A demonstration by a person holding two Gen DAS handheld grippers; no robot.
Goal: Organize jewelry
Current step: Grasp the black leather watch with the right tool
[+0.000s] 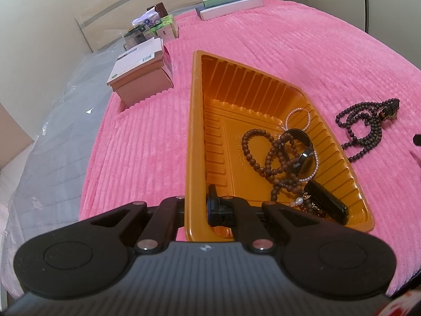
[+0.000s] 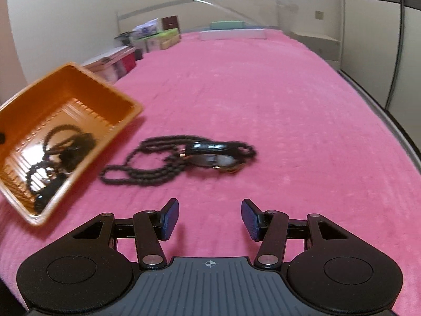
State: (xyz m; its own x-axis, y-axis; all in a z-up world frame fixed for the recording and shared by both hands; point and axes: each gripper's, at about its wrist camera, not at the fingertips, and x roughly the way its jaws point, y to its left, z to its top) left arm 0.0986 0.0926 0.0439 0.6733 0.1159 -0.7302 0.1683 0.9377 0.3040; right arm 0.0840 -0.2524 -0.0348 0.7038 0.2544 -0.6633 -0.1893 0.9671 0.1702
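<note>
An orange plastic tray (image 1: 196,131) lies on the pink bedspread; it also shows at the left of the right wrist view (image 2: 102,87). It holds a brown bead string (image 1: 265,155), a black watch (image 1: 302,150), a pearl strand (image 1: 297,112) and a black case (image 1: 329,202). My left gripper (image 1: 196,210) is shut on the tray's near left rim. A dark bead necklace (image 2: 147,168) with a watch (image 2: 213,155) lies on the bedspread right of the tray, also in the left wrist view (image 1: 368,129). My right gripper (image 2: 210,218) is open and empty just short of the necklace.
Several cardboard boxes (image 1: 142,79) stand along the bedspread's left edge, also in the right wrist view (image 2: 115,63). Flat white and green boxes (image 1: 229,5) lie at the far end. Clear plastic sheeting (image 1: 52,121) covers the mattress to the left. A wardrobe (image 2: 381,39) stands right.
</note>
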